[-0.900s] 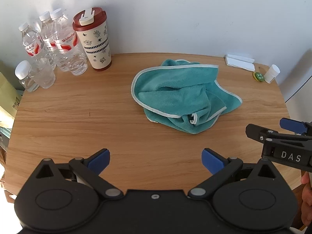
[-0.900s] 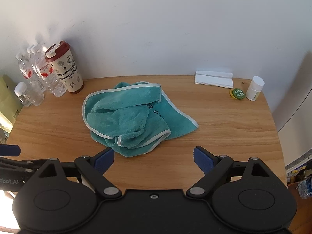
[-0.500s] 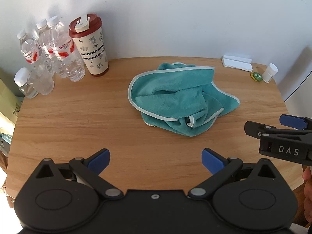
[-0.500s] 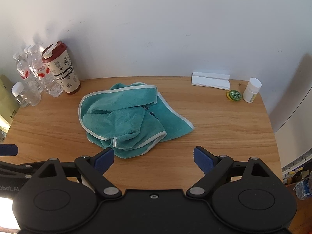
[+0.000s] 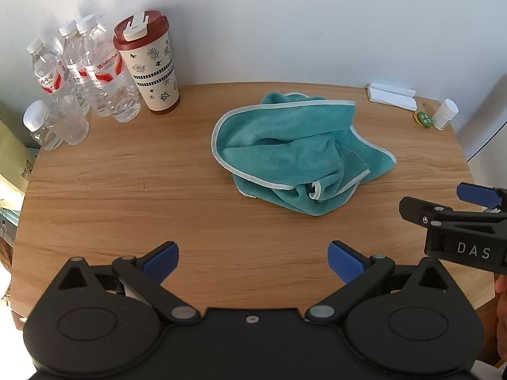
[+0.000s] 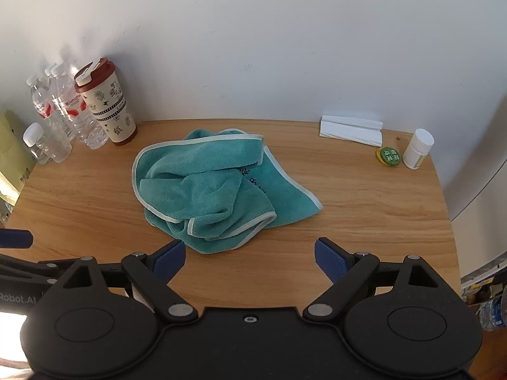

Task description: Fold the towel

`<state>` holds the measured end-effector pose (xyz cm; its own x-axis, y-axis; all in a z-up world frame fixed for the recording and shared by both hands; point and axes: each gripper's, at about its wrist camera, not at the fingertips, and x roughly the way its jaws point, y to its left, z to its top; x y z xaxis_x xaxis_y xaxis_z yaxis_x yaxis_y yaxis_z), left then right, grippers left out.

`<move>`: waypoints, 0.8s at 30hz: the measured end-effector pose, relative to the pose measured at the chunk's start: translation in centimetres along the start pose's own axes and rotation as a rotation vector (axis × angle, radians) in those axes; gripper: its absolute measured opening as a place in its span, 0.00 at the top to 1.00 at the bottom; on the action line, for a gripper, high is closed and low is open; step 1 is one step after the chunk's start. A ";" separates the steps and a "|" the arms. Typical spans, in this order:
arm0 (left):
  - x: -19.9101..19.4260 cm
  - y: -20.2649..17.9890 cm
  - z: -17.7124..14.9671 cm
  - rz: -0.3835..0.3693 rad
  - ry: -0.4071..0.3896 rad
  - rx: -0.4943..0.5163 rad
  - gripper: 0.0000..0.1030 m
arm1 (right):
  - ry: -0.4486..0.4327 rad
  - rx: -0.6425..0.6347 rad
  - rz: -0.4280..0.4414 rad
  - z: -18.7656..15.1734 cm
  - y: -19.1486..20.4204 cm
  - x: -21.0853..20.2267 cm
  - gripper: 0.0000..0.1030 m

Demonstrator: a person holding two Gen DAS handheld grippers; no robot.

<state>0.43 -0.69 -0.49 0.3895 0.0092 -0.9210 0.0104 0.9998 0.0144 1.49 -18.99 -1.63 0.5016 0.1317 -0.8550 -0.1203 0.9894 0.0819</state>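
A teal towel with pale piping lies crumpled in a heap on the wooden table, also shown in the right wrist view as the towel. My left gripper hovers open near the front edge, well short of the cloth, with nothing between its blue pads. My right gripper is open too, its left pad close to the heap's near edge. Its body shows at the right of the left wrist view as a black gripper.
Several water bottles and a red-lidded tumbler stand at the back left. Folded white paper, a green tin and a small white bottle sit at the back right. A yellow-green bag hangs off the left edge.
Both views have shifted slightly: the towel sits a little lower and closer in the right wrist view. The towel itself has not moved, and both grippers stay open.
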 end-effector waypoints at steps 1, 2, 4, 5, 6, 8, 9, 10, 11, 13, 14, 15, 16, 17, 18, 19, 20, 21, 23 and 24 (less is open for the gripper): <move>0.0 0.0 0.1 0.000 0.000 -0.001 0.01 | 0.002 -0.004 0.002 0.1 0.0 0.0 0.11; 0.0 0.0 0.2 -0.001 0.000 0.000 0.01 | 0.005 -0.009 0.003 0.1 0.1 0.1 0.11; 0.0 0.2 0.4 -0.004 0.003 0.002 0.01 | 0.008 -0.020 0.000 0.4 0.4 0.1 0.11; 0.0 0.3 0.5 -0.005 0.002 0.001 0.01 | 0.007 -0.025 -0.001 0.4 0.4 0.0 0.11; 0.1 0.3 0.5 -0.004 0.002 0.001 0.01 | 0.008 -0.026 -0.002 0.5 0.5 0.1 0.11; 0.2 0.3 0.7 -0.003 0.003 0.000 0.01 | 0.007 -0.024 -0.006 0.6 0.4 0.1 0.11; 0.2 0.3 0.7 -0.002 0.004 0.000 0.01 | 0.007 -0.021 -0.007 0.7 0.3 0.1 0.11; 0.2 0.4 0.8 -0.001 0.005 0.000 0.01 | 0.008 -0.016 -0.008 0.7 0.2 0.1 0.11; 0.3 0.4 0.9 0.000 0.005 -0.002 0.01 | 0.010 -0.012 -0.009 0.8 0.3 0.2 0.11; 0.3 0.3 0.8 0.002 0.006 -0.006 0.01 | 0.018 -0.007 -0.006 0.8 0.2 0.4 0.11; 0.3 0.3 0.9 0.003 0.008 -0.007 0.01 | 0.021 -0.006 -0.003 0.9 0.1 0.5 0.11; 0.4 0.4 0.9 0.002 0.009 -0.010 0.01 | 0.022 -0.007 -0.003 0.9 0.2 0.5 0.11; 0.4 0.4 0.9 0.003 0.010 -0.012 0.01 | 0.022 -0.008 -0.002 0.8 0.2 0.5 0.11; 0.4 0.5 0.9 0.003 0.011 -0.014 0.01 | 0.022 -0.008 -0.001 0.8 0.2 0.5 0.11; 0.5 0.5 1.0 0.004 0.012 -0.016 0.01 | 0.023 -0.009 -0.001 0.9 0.2 0.6 0.11; 0.5 0.6 1.0 0.005 0.013 -0.017 0.01 | 0.027 -0.009 -0.003 1.0 0.1 0.7 0.11; 0.5 0.6 1.0 0.006 0.014 -0.019 0.01 | 0.029 -0.006 -0.004 1.0 0.1 0.8 0.11; 0.6 0.7 1.0 0.005 0.015 -0.022 0.01 | 0.029 -0.003 -0.002 1.0 0.1 0.8 0.11; 0.6 0.9 1.0 0.004 0.019 -0.027 0.01 | 0.030 0.000 0.002 1.1 0.1 0.9 0.11; 0.7 0.9 1.0 0.003 0.020 -0.030 0.01 | 0.032 0.000 0.001 1.1 0.1 1.0 0.11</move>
<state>1.57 0.25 -0.71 0.3707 0.0121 -0.9287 -0.0183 0.9998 0.0057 2.92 -18.74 -1.88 0.4741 0.1304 -0.8707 -0.1202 0.9893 0.0827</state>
